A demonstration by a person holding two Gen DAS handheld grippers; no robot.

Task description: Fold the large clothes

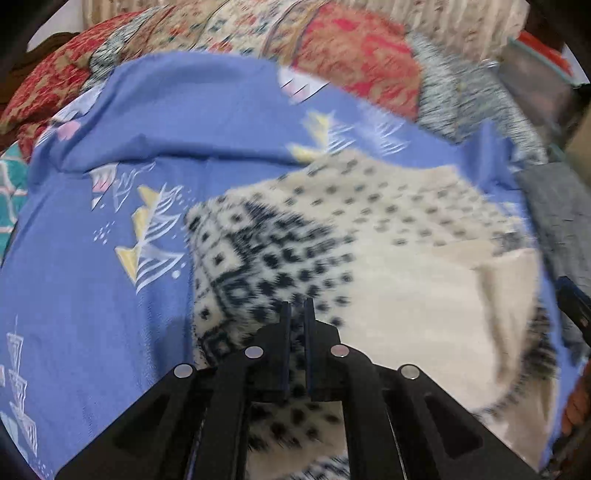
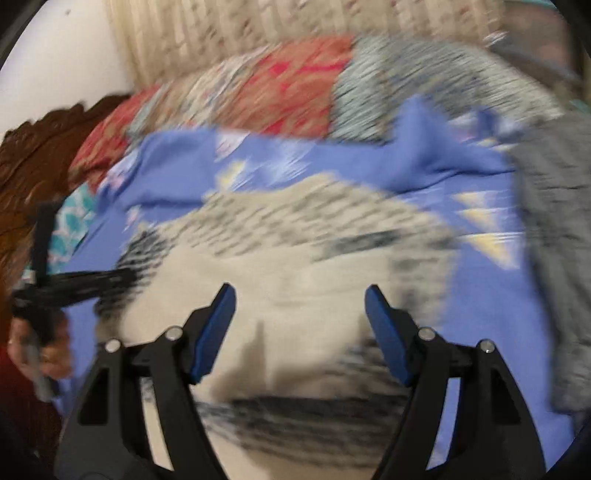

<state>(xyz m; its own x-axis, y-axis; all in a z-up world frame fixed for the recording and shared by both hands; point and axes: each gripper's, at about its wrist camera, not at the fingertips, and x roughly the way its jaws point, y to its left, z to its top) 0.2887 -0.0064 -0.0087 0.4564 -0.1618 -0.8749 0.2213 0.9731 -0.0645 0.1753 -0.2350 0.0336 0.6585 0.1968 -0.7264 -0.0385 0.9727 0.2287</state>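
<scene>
A cream garment with a dark navy knit pattern [image 1: 369, 236] lies partly folded on a blue printed bedsheet [image 1: 92, 295]. My left gripper [image 1: 297, 306] hovers over its patterned left part with the jaws nearly together; a narrow gap shows between them and no cloth is seen pinched. In the blurred right wrist view the same garment [image 2: 295, 280] fills the middle. My right gripper [image 2: 300, 295] is wide open and empty above its plain cream part. The left gripper [image 2: 74, 280] shows at the far left edge of that view, over the garment's dark patterned end.
Red and cream patterned pillows [image 1: 332, 48] lie along the far side of the bed. A grey cloth [image 2: 554, 258] lies at the right. A carved wooden headboard [image 2: 37, 166] stands at the left, a curtain [image 2: 258, 29] behind. The person's hand [image 2: 33, 354] holds the left gripper.
</scene>
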